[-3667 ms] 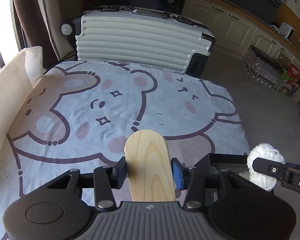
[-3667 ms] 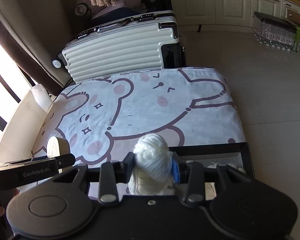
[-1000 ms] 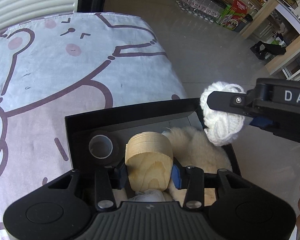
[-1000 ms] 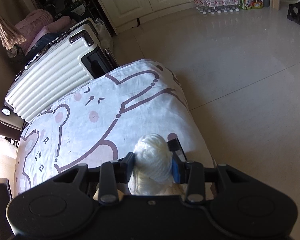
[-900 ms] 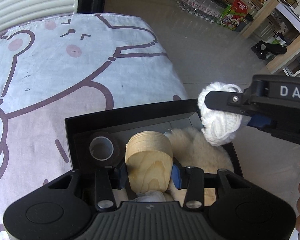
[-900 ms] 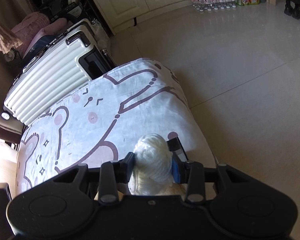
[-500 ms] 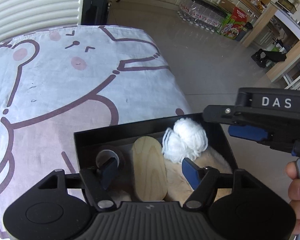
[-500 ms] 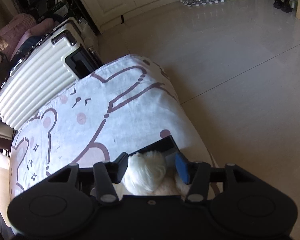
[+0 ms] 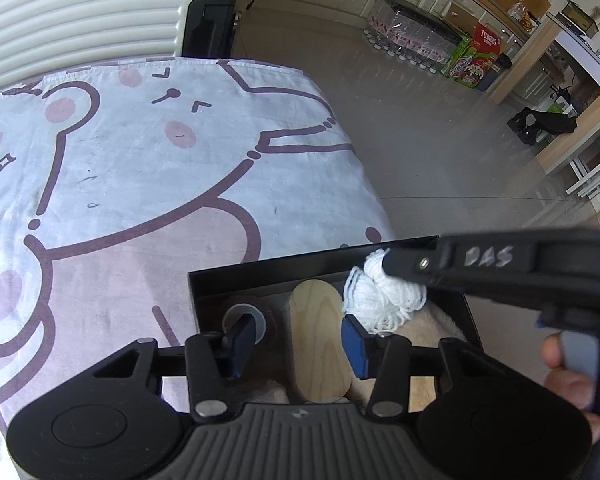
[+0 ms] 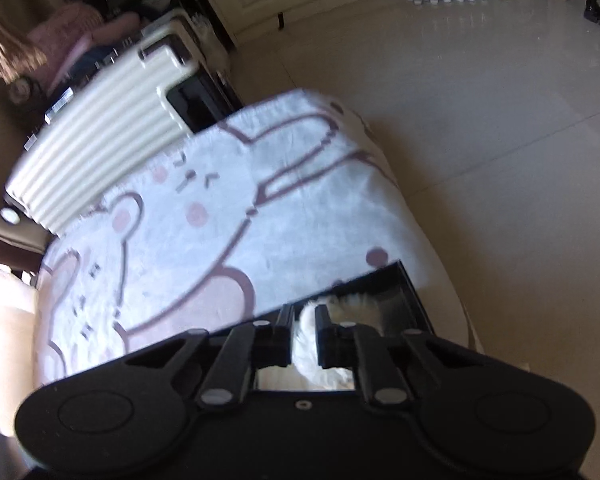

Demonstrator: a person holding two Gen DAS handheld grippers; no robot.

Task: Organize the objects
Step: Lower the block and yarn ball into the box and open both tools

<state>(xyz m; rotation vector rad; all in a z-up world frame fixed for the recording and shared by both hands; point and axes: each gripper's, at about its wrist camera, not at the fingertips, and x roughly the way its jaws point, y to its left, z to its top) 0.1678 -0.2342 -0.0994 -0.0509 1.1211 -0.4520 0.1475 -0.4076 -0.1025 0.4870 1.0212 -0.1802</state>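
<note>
A black box (image 9: 312, 266) sits at the near right corner of the bear-print cloth (image 9: 140, 184). In it lie an oval wooden piece (image 9: 318, 340), a white yarn ball (image 9: 380, 300), a brown tape roll (image 9: 246, 318) and a cream fluffy item (image 9: 440, 328). My left gripper (image 9: 300, 340) is open above the box, its pads either side of the wooden piece and clear of it. My right gripper (image 10: 304, 332) hangs over the box (image 10: 408, 292) with its fingers close together; the yarn ball (image 10: 306, 344) lies below them. From the left wrist view the right gripper (image 9: 392, 264) sits just above the yarn.
A white ribbed suitcase (image 9: 80, 20) stands behind the cloth-covered surface. Tiled floor (image 9: 440, 140) lies to the right, with bottles and drink cartons (image 9: 472, 60) by cabinets. The cloth's right edge drops off just past the box.
Both grippers let go: the wooden piece and the yarn ball now lie in the box. The left gripper has opened wide and pulled back; the right gripper's fingers have since come close together.
</note>
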